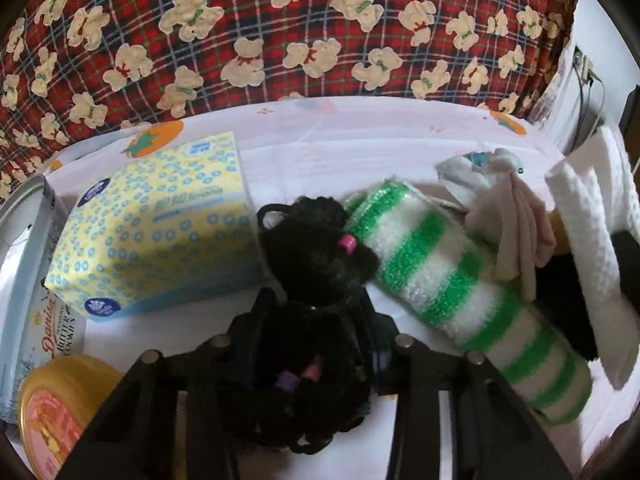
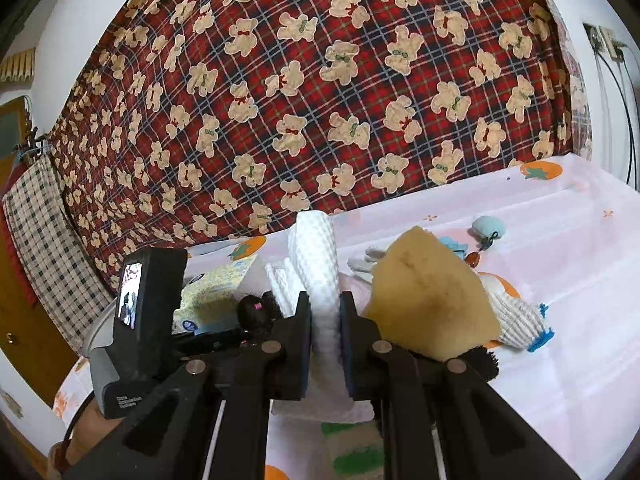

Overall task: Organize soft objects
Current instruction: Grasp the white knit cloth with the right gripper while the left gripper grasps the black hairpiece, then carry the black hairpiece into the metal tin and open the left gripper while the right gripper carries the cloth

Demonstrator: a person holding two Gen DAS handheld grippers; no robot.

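The left gripper pinches the black plush toy at lower centre to move it, while the right gripper clamps a white waffle cloth.

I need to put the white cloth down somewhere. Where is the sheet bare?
Bare sheet lies right of the knit glove, and behind the tissue pack up to the bear-print blanket. It is crowded around the black plush, striped sock and cloths.
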